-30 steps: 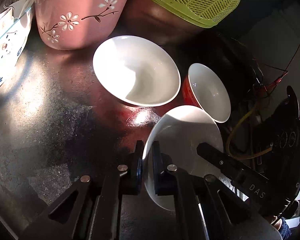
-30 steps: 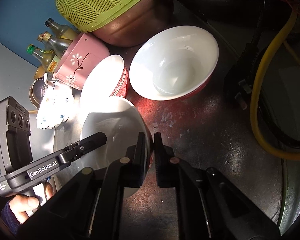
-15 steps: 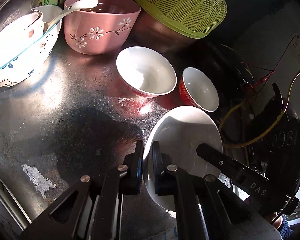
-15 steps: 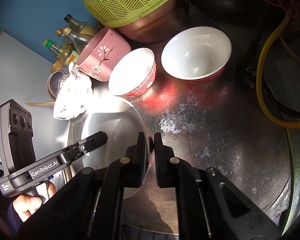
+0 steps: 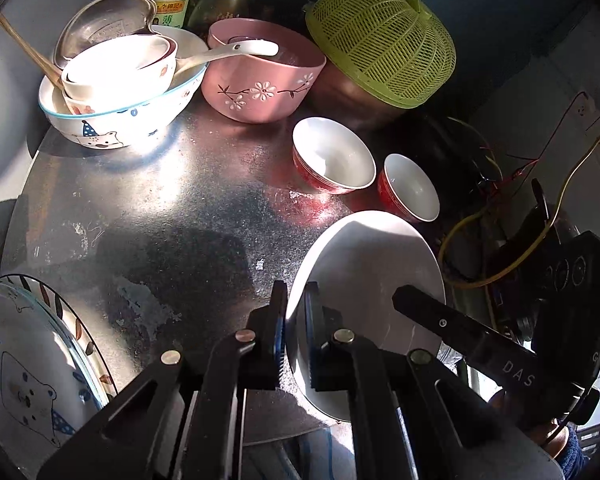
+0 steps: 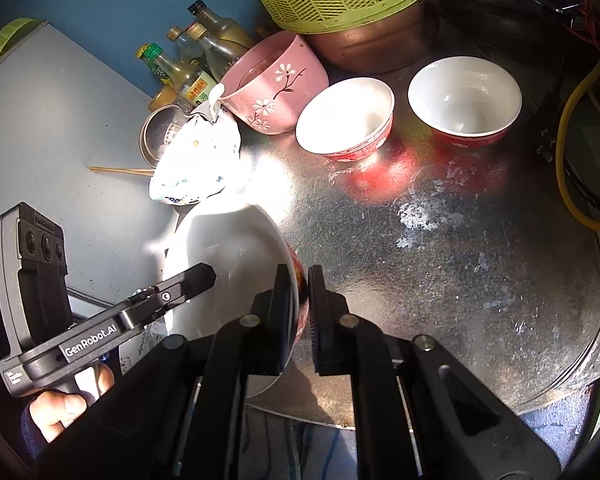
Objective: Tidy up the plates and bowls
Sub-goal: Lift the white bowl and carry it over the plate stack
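A large bowl (image 5: 364, 272), white inside and red outside, hangs tilted above the round metal table top (image 5: 160, 220). My left gripper (image 5: 296, 292) is shut on its left rim. My right gripper (image 6: 300, 276) is shut on the opposite rim of the bowl (image 6: 228, 248). In each wrist view the other gripper's upper finger (image 5: 440, 320) (image 6: 180, 286) lies across the bowl's inside. Two smaller red bowls (image 5: 332, 160) (image 5: 410, 188) stand empty and upright on the table farther back, also in the right wrist view (image 6: 346, 116) (image 6: 464, 96).
A pink flowered bowl (image 5: 260, 76) with a spoon, a stack of white bowls (image 5: 116, 92) and a green basket (image 5: 380, 40) over a brown pot line the back. A bear-print plate (image 5: 28, 368) lies at the near left. Bottles (image 6: 188, 76) stand behind; a yellow cable (image 6: 568, 128) runs on the right.
Both grippers have pulled back and up with the large bowl still held between them. The two red bowls and the back row now look smaller and farther away.
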{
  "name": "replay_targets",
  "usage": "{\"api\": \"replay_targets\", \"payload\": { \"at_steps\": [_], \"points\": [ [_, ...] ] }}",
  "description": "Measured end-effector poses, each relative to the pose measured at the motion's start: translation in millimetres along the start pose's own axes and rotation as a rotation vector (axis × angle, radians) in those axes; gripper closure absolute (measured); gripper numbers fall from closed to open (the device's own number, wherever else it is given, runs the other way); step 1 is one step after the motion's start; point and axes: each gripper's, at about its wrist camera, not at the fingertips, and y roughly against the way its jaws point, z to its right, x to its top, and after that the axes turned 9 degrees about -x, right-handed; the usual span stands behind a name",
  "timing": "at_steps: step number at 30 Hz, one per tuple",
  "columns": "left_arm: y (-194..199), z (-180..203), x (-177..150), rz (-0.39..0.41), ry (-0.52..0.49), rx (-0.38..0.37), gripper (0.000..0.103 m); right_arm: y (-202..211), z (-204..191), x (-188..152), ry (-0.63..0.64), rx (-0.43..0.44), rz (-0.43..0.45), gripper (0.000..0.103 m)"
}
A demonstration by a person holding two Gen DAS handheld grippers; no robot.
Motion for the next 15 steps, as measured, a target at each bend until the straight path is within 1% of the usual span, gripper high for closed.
{"api": "replay_targets", "payload": {
  "at_steps": [5,15],
  "points": [
    [30.9,-19.3,-10.7,0.038,0.033,0.029,0.097,-4.0,-27.3,-8.3,0.054,0.027,-0.013,0.094],
    [90.8,-71.2,-34.7,0.125,0.141,0.088,0.097,-22.6,-97.7,-26.2,0.197,0.087,-0.062,0.094]
  ]
}}
